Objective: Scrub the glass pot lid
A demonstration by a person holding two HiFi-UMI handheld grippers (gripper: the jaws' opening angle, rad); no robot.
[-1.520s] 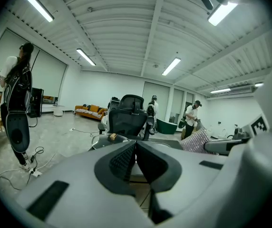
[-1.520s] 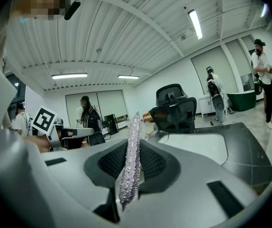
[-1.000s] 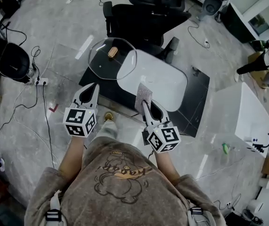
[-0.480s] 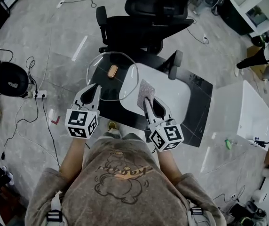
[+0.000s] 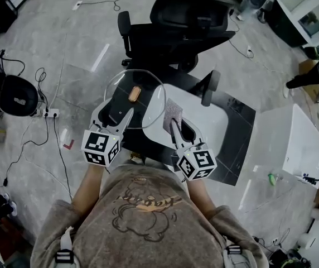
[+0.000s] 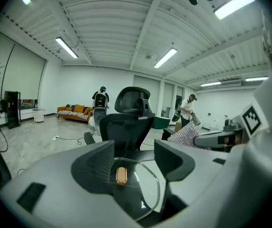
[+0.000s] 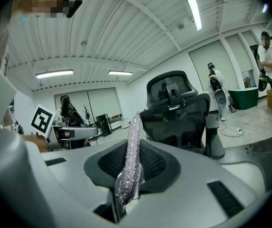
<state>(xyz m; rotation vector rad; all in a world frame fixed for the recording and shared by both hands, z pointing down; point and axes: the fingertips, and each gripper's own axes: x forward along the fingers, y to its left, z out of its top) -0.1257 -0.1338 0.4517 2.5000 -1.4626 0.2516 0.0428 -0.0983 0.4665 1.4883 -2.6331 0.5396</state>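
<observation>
Glass pot lid (image 5: 134, 96) not yet gripped.
Left tool (image 5: 116, 109) opening, lid between its jaws at our 12 o'clock; right tool (image 5: 179, 126) clamps a scouring pad (image 5: 172, 110). We judge closing on the rim comes next.

Left gripper (image 5: 120, 109): low left in the head view, pointing toward 1 o'clock; jaws opening, with the glass pot lid (image 5: 144, 102) reaching in between them (pads not seen pressing it).
Right gripper (image 5: 173, 121): beside it, pointing toward 11 o'clock; jaws closed on a glittery scrub pad (image 7: 131, 151) that stands upright.
Forearms (image 5: 87, 186): bare, reaching forward, converging.
</observation>
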